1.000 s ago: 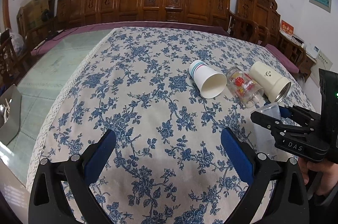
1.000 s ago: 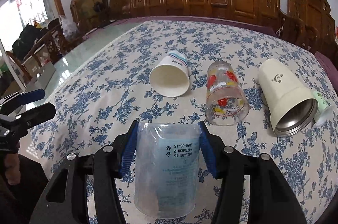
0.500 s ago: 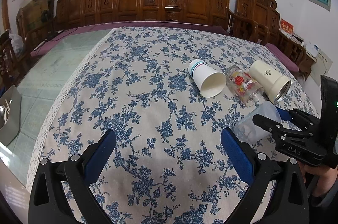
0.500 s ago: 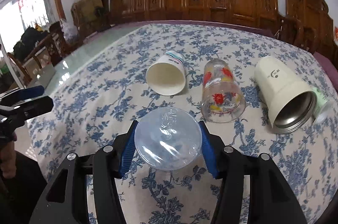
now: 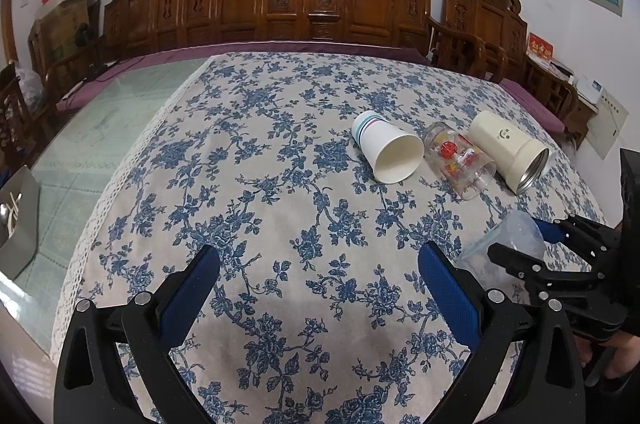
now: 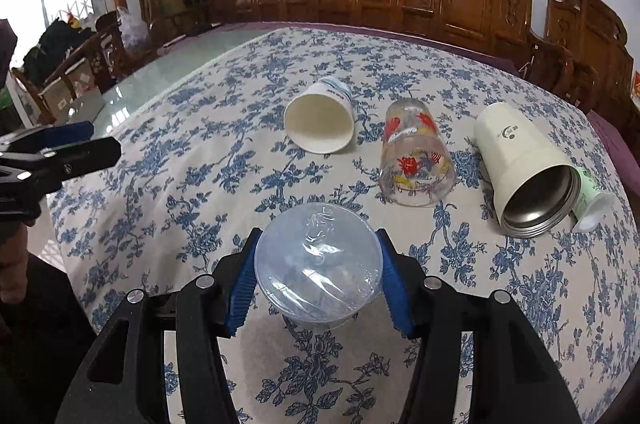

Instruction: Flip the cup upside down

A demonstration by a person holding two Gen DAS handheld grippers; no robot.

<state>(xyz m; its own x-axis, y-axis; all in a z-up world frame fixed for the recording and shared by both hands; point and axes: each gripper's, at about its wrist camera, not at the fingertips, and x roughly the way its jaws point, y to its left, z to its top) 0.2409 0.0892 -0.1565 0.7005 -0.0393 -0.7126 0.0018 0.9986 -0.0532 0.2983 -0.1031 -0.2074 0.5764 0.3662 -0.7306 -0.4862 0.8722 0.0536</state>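
A: Why is the clear, thin plastic cup (image 6: 318, 264) held that way?

B: The right gripper (image 6: 316, 276) has its blue pads clamped on the cup's sides, so a wrist roll can tip it over. It hangs tilted above the blue-flowered tablecloth (image 6: 192, 160), on the near side of the printed glass tumbler (image 6: 416, 160).

A: And the other hand?

B: The left gripper (image 5: 320, 296) has its fingers spread wide on nothing, off to the tumbler's left, likely keeping out of the way.

A: What else lies there?

B: A white paper cup (image 6: 320, 120) left of the tumbler, a cream steel-lined mug (image 6: 524, 164) right, both on their sides.
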